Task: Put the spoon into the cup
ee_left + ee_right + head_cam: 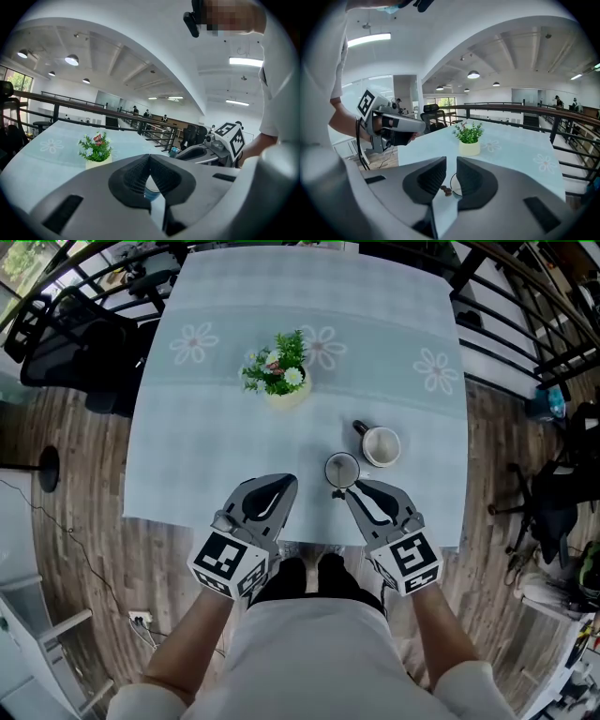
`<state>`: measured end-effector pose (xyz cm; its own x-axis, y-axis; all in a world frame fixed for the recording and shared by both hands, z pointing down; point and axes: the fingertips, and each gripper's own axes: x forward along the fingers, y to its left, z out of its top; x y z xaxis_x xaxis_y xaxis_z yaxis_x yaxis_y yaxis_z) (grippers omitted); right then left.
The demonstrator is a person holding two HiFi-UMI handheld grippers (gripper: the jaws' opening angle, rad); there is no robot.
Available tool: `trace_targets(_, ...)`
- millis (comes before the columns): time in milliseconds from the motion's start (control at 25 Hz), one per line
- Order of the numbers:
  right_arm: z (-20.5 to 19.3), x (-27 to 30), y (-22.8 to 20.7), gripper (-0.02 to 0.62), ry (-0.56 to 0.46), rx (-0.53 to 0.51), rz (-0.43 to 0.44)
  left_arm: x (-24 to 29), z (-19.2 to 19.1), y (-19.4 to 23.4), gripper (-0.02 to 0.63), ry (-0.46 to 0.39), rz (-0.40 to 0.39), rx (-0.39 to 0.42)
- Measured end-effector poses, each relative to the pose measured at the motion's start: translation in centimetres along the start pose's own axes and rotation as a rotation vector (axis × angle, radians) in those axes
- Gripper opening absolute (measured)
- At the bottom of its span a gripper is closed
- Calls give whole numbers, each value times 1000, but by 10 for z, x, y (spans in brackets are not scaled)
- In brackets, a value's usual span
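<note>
A white mug (382, 447) stands on the pale blue tablecloth (206, 456), right of the middle. Just in front of it, to its left, is a round clear glass (342, 469) with a dark rim. A small brown thing (337, 493) lies by the glass. In the right gripper view it shows low in the gap between the jaws (445, 190), and I cannot tell whether it is the spoon. My right gripper (354, 486) hovers at the near side of the glass, its jaws a narrow gap apart with nothing pressed. My left gripper (287, 482) hangs to its left, pads together and empty.
A small potted plant (281, 371) stands mid-table, behind the cups. The table's front edge (281, 526) runs right under both grippers. Black chairs (66, 334) stand at the left, and a dark railing (525, 315) runs along the right. Wooden floor surrounds the table.
</note>
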<state>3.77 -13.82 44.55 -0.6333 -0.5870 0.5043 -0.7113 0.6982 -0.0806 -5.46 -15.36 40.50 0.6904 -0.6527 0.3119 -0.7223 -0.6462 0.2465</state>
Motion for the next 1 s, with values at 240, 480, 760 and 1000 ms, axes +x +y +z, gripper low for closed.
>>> trace_targets(240,17,-12,-9,54,-47,33,-10,-2,15,-5,21,-18,3,16)
trace_targets(480,29,-19,-12,37,-64,58,1,-3,27,-7,21,-31,6,31)
trace_targets(760,53,-27,-14,23,-100,56,15,0,36,-6,21,-37,13,39)
trace_targets(1000,65,-27,-20,21,-113,59,19,5,43,-5,21,-36,17,47)
